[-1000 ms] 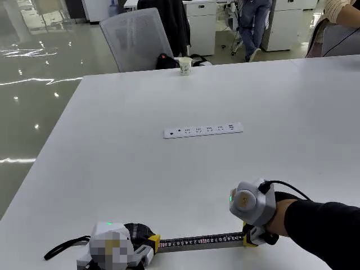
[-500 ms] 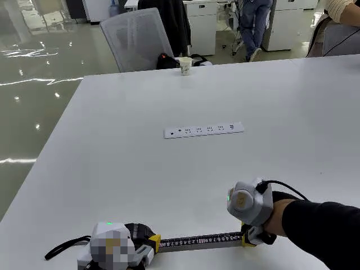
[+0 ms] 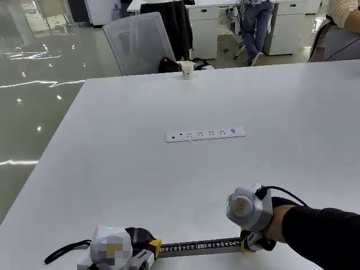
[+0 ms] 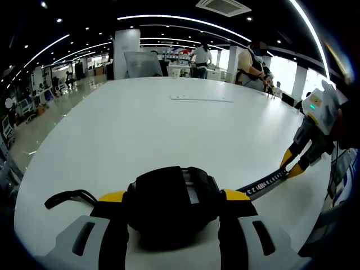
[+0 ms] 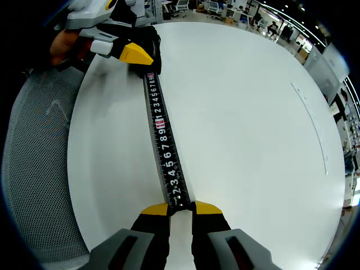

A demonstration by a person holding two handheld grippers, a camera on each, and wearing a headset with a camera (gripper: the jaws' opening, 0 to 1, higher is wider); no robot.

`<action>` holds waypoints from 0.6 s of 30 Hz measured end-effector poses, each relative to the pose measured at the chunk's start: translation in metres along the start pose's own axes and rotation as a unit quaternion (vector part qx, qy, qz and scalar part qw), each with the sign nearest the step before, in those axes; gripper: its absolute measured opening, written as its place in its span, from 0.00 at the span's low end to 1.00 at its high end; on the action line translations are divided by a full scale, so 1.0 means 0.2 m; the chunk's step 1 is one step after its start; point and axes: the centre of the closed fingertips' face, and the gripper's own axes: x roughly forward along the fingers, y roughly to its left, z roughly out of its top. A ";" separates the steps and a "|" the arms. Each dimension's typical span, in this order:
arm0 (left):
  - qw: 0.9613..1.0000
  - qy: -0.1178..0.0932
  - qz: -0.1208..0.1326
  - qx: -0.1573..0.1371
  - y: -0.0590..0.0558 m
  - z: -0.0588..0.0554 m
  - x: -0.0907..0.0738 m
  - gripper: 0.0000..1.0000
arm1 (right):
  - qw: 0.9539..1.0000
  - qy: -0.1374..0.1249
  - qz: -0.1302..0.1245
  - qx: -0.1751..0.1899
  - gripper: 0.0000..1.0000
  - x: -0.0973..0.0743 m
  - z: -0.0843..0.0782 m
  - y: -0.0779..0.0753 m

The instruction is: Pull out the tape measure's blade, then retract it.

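1. The left gripper (image 4: 174, 198) clamps its jaws around the black tape measure case (image 4: 171, 211) at the near edge of the white table (image 3: 129, 169); its wrist strap (image 4: 67, 198) trails beside it
2. The right gripper (image 5: 181, 209) pinches the blade (image 5: 163, 146) tip, jaws nearly together; the blade lies flat between both grippers
3. A power strip (image 3: 205, 134) lies mid-table, well apart; a paper cup (image 3: 187, 69) stands at the far edge, near a mesh chair (image 3: 140, 42)

a power strip (image 3: 205, 135) lies midway on the white table (image 3: 112, 152); a paper cup (image 3: 187, 70) stands at its far edge, a grey chair (image 3: 140, 42) beyond.
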 end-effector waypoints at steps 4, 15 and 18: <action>1.000 0.000 0.000 0.000 0.00 0.00 0.00 0.60 | 1.000 0.001 0.001 0.000 0.11 0.00 0.01 0.00; 1.000 0.000 0.000 0.000 0.00 0.00 -0.01 0.60 | 1.000 0.002 0.000 0.002 0.11 0.00 0.03 0.01; 1.000 0.000 0.000 -0.001 0.00 0.00 -0.01 0.60 | 1.000 0.001 -0.001 0.001 0.11 0.00 0.04 0.01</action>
